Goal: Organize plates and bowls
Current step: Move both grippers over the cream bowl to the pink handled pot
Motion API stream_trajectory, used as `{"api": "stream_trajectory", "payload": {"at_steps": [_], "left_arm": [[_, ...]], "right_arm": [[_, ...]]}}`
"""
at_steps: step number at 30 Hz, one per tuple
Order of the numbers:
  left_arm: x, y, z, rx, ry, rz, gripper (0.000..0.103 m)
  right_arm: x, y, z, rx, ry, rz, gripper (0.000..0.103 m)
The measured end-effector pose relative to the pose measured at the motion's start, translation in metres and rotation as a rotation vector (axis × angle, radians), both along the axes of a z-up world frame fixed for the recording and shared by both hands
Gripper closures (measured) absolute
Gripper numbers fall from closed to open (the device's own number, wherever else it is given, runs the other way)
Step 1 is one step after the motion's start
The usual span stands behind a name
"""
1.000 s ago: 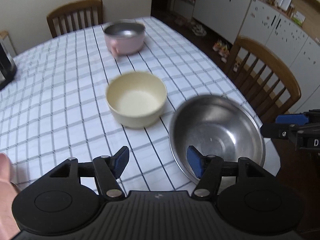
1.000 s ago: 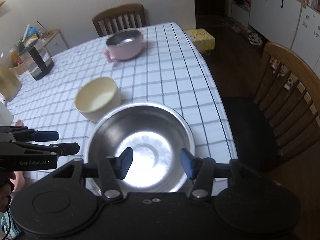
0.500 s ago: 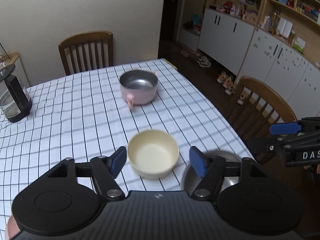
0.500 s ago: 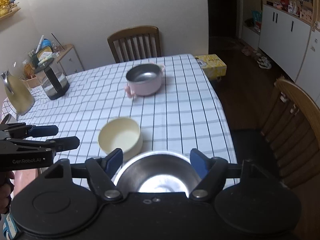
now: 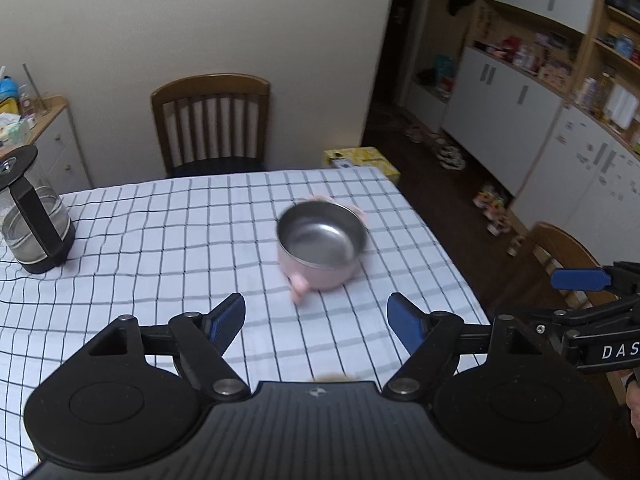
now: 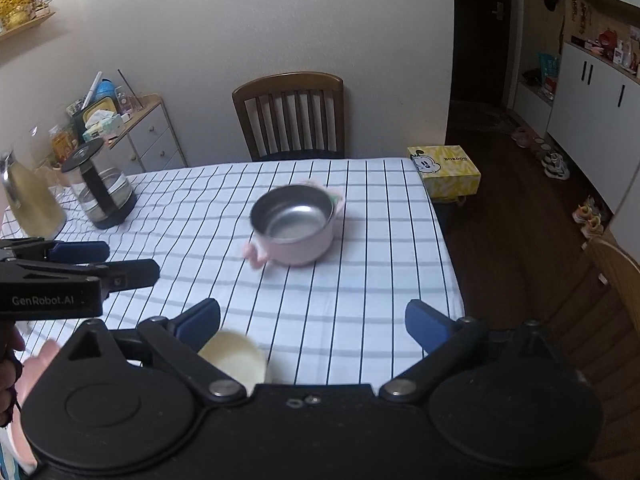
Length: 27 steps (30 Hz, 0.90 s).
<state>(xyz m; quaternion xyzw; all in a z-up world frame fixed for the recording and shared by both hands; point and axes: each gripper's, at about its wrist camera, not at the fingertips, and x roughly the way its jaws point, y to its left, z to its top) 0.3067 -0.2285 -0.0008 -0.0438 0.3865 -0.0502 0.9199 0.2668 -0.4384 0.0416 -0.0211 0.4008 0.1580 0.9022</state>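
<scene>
A pink bowl with a steel inside and side handles stands on the checked tablecloth, out ahead of both grippers. My left gripper hangs above the cloth, its jaws opening, with nothing between them. My right gripper is also opening and holds nothing; the pink bowl lies beyond it. A cream bowl sits just under the right gripper's left finger and shows only as a sliver in the left wrist view. The large steel bowl is hidden below the gripper bodies.
A glass kettle and a gold jug stand at the table's far left. A wooden chair is at the far side, another chair at the right edge. A yellow box lies on the floor.
Both grippers have drawn back and risen from the bowls. The steel bowl has dropped out of view, the cream bowl nearly so. Both pairs of jaws have widened.
</scene>
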Motion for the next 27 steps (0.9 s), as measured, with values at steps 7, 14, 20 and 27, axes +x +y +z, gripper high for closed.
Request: {"api": "stream_trajectory", "payload": {"at_steps": [7,14,20,27], "left_arm": [[0.074,0.005,-0.015,0.011,0.077,0.068,0.025],[0.138,0.008,-0.039,0.029,0.134,0.108,0.025],[0.178,0.006,-0.069,0.044,0.190,0.122,0.025],[0.209,0.000,-0.100,0.088,0.229,0.111,0.026]], "right_arm": [[0.083,0.002,-0.011,0.003,0.050,-0.018,0.004],[0.144,0.008,-0.035,-0.030,0.086,-0.022,0.006],[0.179,0.013,-0.064,-0.026,0.143,-0.037,0.009],[0.206,0.024,-0.096,-0.028,0.205,-0.043,0.019]]}}
